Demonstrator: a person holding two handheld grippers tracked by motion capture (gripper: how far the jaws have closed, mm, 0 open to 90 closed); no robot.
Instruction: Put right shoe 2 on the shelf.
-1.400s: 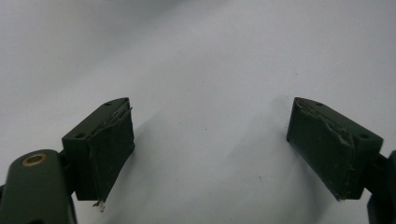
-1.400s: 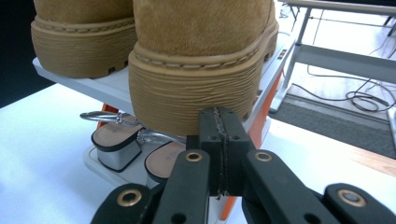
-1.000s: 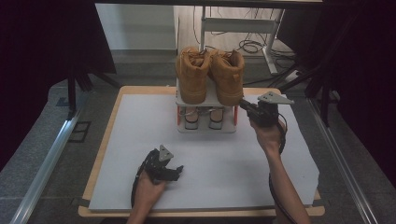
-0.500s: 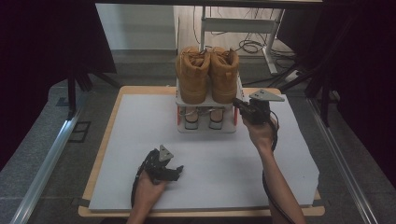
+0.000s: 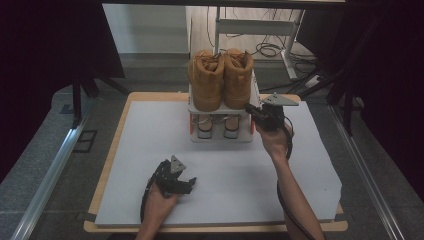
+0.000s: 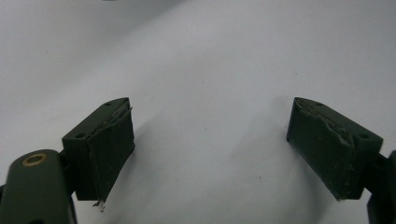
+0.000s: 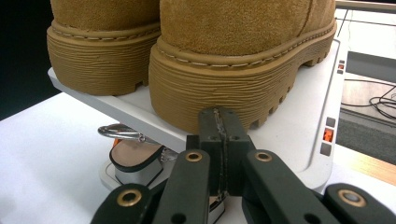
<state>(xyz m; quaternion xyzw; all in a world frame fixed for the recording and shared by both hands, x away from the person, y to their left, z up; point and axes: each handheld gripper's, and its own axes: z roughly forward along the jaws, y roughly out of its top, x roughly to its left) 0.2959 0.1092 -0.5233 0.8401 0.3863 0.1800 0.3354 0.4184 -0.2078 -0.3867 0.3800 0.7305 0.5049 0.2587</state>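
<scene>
Right claw [image 5: 251, 110] is up at the 2-tier white shoe rack [image 5: 220, 136], its tip at the near right corner of the top shelf, and its 2 jaws are pressed flat together with nothing between them. From the right gripper view the closed right claw [image 7: 219, 122] sits right in front of the ridged sole at the heel of the right tan boot [image 7: 243, 56]; whether it touches the rubber, can't tell.

Both tan suede boots stand upright side by side on the rack's top shelf, heels toward the person: the left tan boot [image 5: 205, 80] and its partner [image 5: 237, 77] touching flank to flank. Underneath, on the lower tier, a pair of sandals [image 5: 216, 125] with pale soles, and a metal buckle [image 7: 119, 132] catches the light.

Left claw [image 5: 190, 184] lies low on the white worktop [image 5: 320, 170], well apart from the rack, jaws spread wide with nothing between them. In the left gripper view that claw [image 6: 210, 154] has bare white surface between its pads.

No readable brand or lettering on boots, rack or grippers.
</scene>
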